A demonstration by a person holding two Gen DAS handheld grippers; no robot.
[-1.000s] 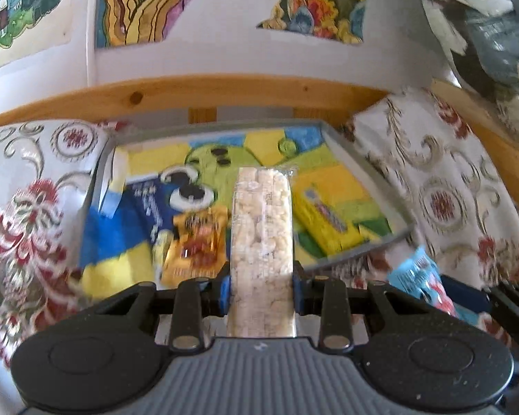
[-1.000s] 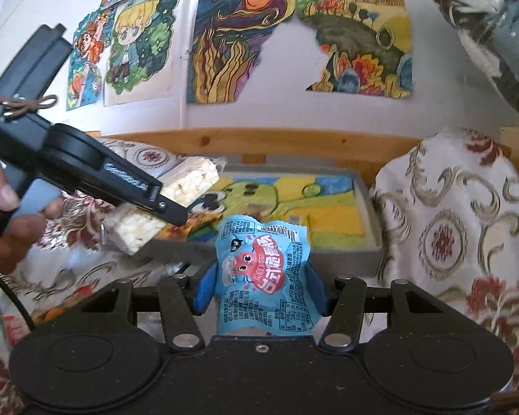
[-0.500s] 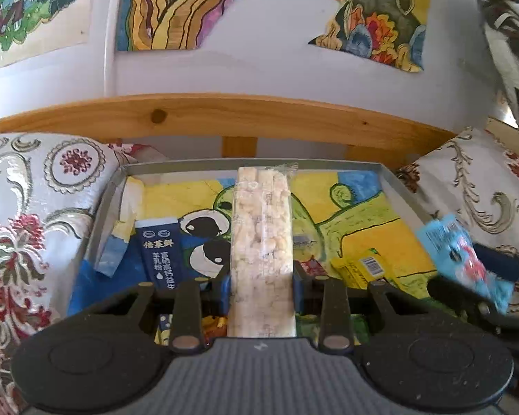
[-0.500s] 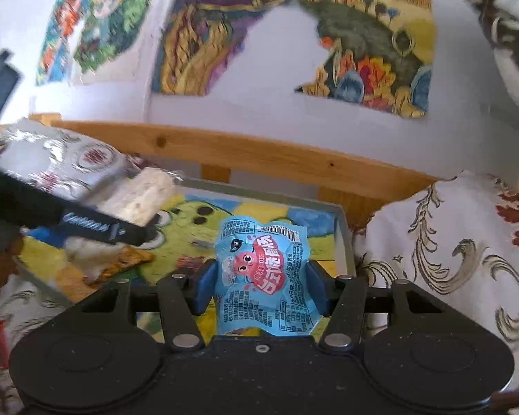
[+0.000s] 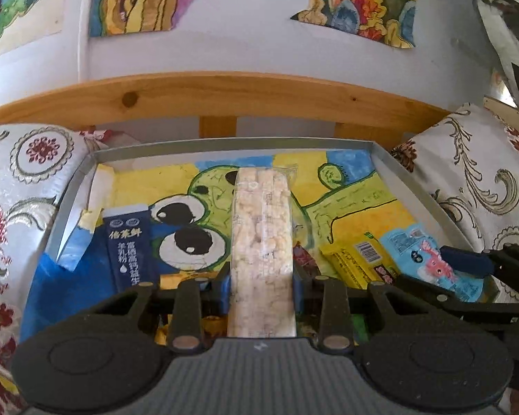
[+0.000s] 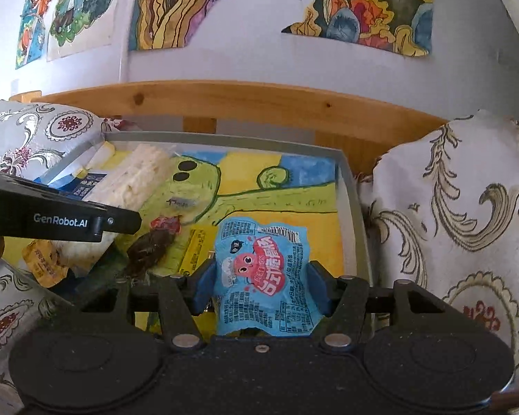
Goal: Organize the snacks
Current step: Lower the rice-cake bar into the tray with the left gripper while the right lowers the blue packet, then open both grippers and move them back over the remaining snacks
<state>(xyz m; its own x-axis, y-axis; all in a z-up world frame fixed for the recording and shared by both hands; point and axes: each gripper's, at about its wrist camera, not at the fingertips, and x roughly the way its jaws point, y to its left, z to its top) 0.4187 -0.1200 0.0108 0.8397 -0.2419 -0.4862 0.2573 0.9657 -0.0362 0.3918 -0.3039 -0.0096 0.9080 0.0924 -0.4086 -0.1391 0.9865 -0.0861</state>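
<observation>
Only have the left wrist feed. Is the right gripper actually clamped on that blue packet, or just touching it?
Observer: Clamped. The right gripper has both pads pressed into the sides of the blue packet, over the right part of the tray.
Operator: What's behind my rice bar? It's blocked here.
Observer: A brown snack with a red wrapper just beyond it, on the tray floor right of the rice bar.
Operator: And beneath the left gripper?
Observer: An orange packet lies below the left gripper, at the tray's near-left.

A home, likely a child's room: hand-painted pictures [image 6: 162, 7] taped to the wall, a pine rail [image 5: 225, 97], and floral-patterned cushions [image 6: 467, 214].
</observation>
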